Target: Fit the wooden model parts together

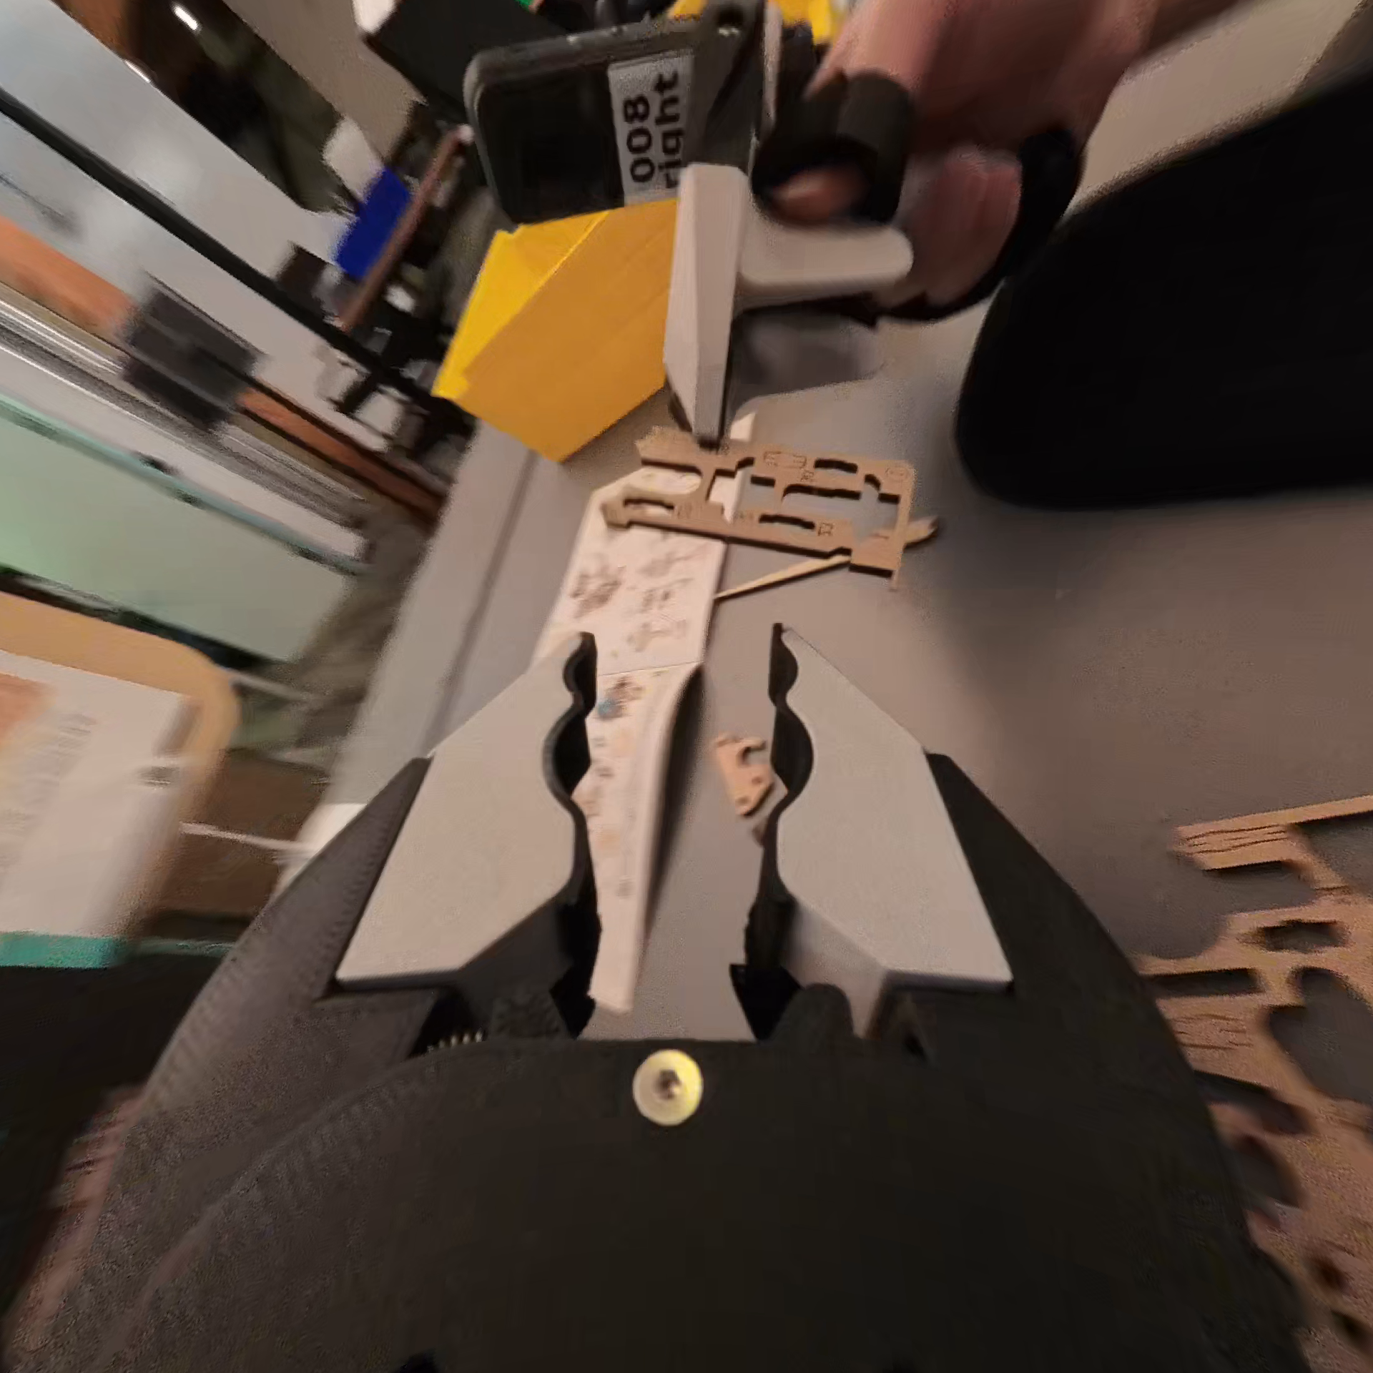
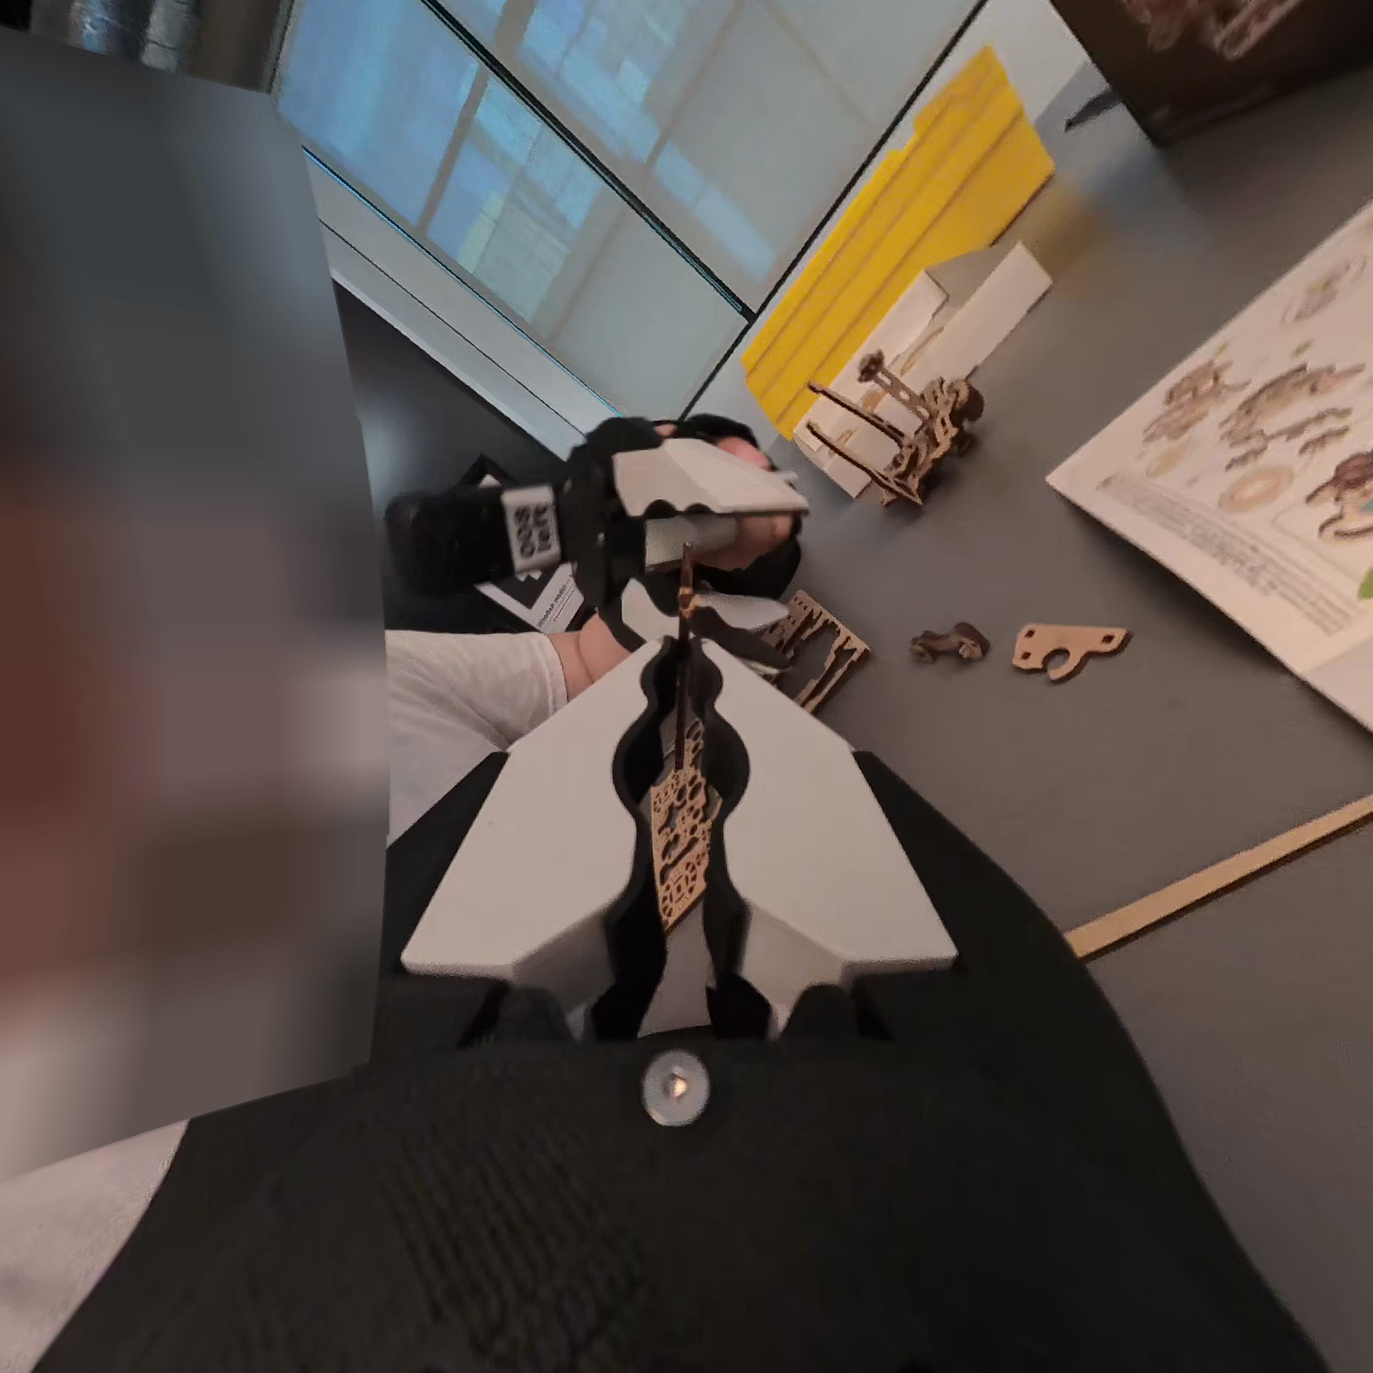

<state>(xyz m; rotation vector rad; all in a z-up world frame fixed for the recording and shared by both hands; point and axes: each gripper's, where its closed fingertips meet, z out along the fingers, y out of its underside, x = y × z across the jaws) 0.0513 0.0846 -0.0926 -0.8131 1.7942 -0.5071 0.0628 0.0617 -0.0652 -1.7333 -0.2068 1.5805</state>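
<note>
**Right claw pinches a fretwork piece; left claw gapes over the tabletop**

While the left claw (image 1: 682, 646) stands wide apart with nothing between its fingers, the right claw (image 2: 682, 657) is closed narrow on a thin fretwork wooden part (image 2: 680, 839), held edge-on and running out past its fingertips. Under the left claw, on the grey tabletop (image 1: 1040, 669), lie the instruction sheet (image 1: 639, 602) and a small wooden bracket (image 1: 745, 773), just beside the claw's right-hand finger. Farther off sits a punched-out wooden sheet (image 1: 773, 505), with a slim wooden stick (image 1: 780, 576) beside it.

In the right wrist view, the partly built wooden model (image 2: 906, 431) stands upright against a white box (image 2: 958, 319), near a yellow bin (image 2: 891, 245). A flat drilled plate (image 2: 1066, 650) and a small dark wooden piece (image 2: 951, 643) lie apart from each other on the tabletop.
</note>
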